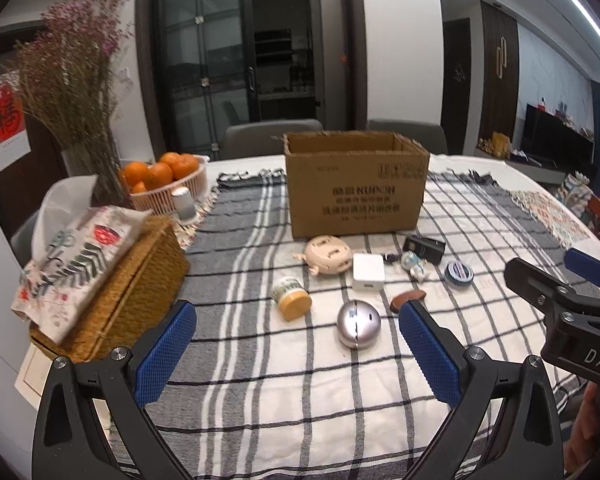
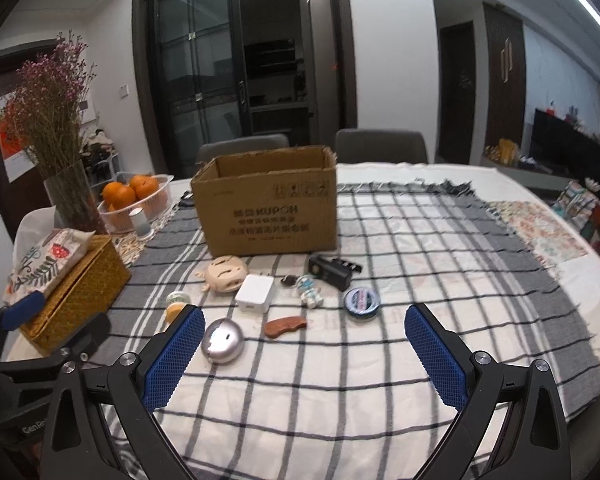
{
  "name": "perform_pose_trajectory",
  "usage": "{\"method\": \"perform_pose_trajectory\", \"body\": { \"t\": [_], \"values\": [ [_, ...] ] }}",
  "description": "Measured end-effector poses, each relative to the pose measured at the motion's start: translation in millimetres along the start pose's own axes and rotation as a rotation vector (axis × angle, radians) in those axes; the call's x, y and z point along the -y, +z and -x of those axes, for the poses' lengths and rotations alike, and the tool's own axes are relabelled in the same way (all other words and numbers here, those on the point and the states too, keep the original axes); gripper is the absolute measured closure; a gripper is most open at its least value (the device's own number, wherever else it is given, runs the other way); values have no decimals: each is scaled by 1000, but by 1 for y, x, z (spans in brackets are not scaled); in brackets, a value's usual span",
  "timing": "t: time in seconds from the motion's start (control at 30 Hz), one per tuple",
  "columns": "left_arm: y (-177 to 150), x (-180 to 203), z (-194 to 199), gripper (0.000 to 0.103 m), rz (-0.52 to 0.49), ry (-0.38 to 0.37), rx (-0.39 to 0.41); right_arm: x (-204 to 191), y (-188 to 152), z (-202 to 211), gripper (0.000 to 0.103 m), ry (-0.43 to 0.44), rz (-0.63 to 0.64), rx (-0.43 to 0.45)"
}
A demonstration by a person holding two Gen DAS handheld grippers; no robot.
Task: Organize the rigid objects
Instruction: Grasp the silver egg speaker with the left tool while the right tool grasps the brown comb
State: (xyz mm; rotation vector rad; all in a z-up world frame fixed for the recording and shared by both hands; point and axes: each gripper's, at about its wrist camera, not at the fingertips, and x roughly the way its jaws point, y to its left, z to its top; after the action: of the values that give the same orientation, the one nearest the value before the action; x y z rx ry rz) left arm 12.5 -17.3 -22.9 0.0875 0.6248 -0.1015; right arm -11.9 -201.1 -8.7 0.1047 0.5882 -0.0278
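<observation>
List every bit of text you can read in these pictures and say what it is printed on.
"KUPON": front of the cardboard box, after two blurred characters.
"DAS": right gripper's body, cut off by the frame edge.
"GenRo": left gripper's body, cut off.
Box's other lines, round tin label, jar label: too blurred.

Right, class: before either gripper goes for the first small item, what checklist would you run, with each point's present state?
1. Left gripper open, holding nothing: ok.
2. Right gripper open, holding nothing: ok.
3. Cardboard box upright, top open: ok.
4. Space inside the box: cannot tell, its floor is hidden.
5. Silver dome apart from its neighbours: ok.
6. Jar upright: not ok, it lies on its side.
</observation>
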Motion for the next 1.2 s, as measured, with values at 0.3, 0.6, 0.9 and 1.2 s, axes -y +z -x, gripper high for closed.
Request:
{"method": "perform_pose_trajectory", "body": {
  "t": [0.3, 0.6, 0.9, 1.2],
  "values": [
    [-14, 7, -35, 0, -43, -47, -64, 4, -7, -42, 2, 80, 33, -88],
    [-22, 14, -69, 5, -82, -108, -100, 5, -9, -81, 4, 139, 54, -143],
    [-31, 21, -104, 13, -112, -162, -166, 9, -18, -130, 15, 161, 50, -260],
    [-37, 30, -126, 19, -162, -198, -194, 8, -26, -166, 20, 204, 54, -340]
  ]
}}
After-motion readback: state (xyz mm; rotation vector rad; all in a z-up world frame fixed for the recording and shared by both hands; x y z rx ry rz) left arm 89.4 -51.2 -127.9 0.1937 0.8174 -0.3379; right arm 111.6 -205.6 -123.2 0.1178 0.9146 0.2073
